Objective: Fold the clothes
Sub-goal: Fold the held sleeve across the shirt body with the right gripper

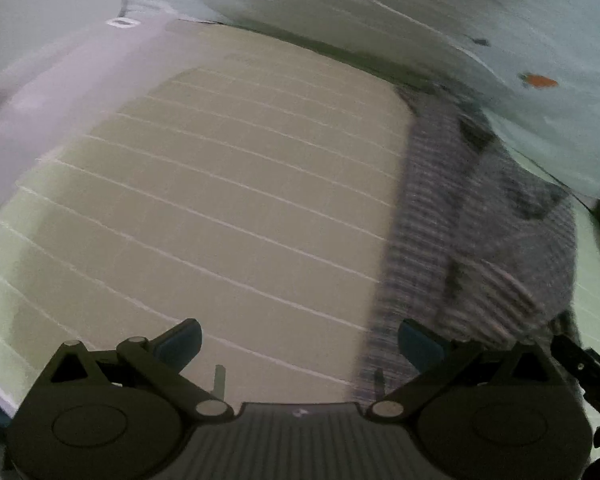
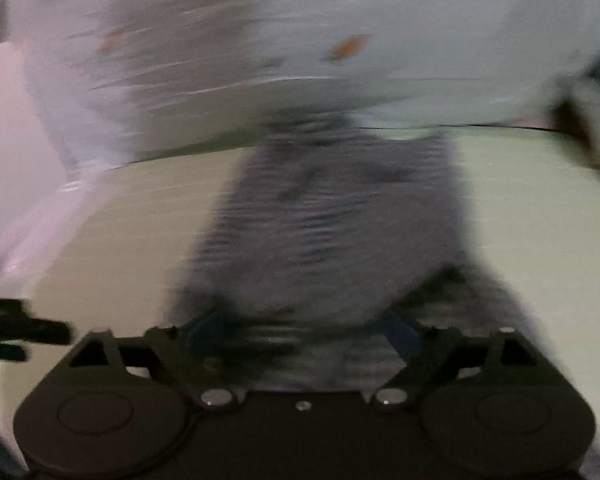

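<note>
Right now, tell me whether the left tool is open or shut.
Open. In the left wrist view the left tool has its two blue-tipped fingers spread wide apart, with only the lined tabletop showing between them.

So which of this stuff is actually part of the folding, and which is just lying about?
Part of the job:
- grey striped garment
- left tool, open
- right tool, open over the garment

Just lying about:
- pale bedding with orange spots
- lined cream mat

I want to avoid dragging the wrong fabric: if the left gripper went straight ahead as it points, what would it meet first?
Probably only the lined beige surface; the left gripper is open and the striped grey garment lies off to its right. Depth is unclear.
</note>
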`<state>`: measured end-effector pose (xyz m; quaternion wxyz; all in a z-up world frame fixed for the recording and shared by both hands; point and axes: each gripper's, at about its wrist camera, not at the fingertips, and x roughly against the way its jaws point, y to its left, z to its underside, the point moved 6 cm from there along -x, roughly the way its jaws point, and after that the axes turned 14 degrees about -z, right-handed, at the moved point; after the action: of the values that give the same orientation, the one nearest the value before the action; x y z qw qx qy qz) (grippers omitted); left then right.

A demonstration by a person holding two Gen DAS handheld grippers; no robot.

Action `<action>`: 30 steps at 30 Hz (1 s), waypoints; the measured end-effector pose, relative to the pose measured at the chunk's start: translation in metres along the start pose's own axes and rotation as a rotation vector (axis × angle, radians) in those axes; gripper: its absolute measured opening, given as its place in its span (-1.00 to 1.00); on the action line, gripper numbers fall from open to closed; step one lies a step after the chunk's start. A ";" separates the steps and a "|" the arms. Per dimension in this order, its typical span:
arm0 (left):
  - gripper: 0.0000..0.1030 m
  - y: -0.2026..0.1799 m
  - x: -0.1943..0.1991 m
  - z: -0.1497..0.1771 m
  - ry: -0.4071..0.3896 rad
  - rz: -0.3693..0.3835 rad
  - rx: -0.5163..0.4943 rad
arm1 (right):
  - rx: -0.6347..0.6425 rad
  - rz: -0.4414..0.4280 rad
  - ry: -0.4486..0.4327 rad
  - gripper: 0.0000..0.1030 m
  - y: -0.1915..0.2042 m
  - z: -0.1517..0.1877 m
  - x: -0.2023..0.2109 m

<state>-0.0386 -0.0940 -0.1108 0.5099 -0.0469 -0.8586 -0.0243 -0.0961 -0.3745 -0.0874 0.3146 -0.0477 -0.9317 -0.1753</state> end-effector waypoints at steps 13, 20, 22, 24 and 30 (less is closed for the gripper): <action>0.99 -0.095 -0.023 0.021 -0.029 -0.090 -0.043 | -0.037 0.290 0.152 0.79 -0.148 0.062 0.067; 0.99 -0.061 -0.026 0.014 -0.005 -0.151 0.159 | -0.006 0.246 0.195 0.78 -0.161 0.069 0.060; 0.99 -0.050 -0.028 0.011 0.004 -0.146 0.196 | -0.003 0.229 0.199 0.78 -0.159 0.069 0.056; 0.97 -0.042 -0.033 0.007 0.013 -0.127 0.230 | -0.008 0.222 0.199 0.78 -0.158 0.065 0.049; -0.09 -0.049 -0.048 -0.012 0.040 0.001 0.181 | -0.047 0.217 0.207 0.75 -0.147 0.060 0.029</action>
<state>-0.0103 -0.1464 -0.1470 0.5293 -0.0005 -0.8468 0.0528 -0.1827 -0.4907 -0.1577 0.4246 -0.1372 -0.8794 -0.1661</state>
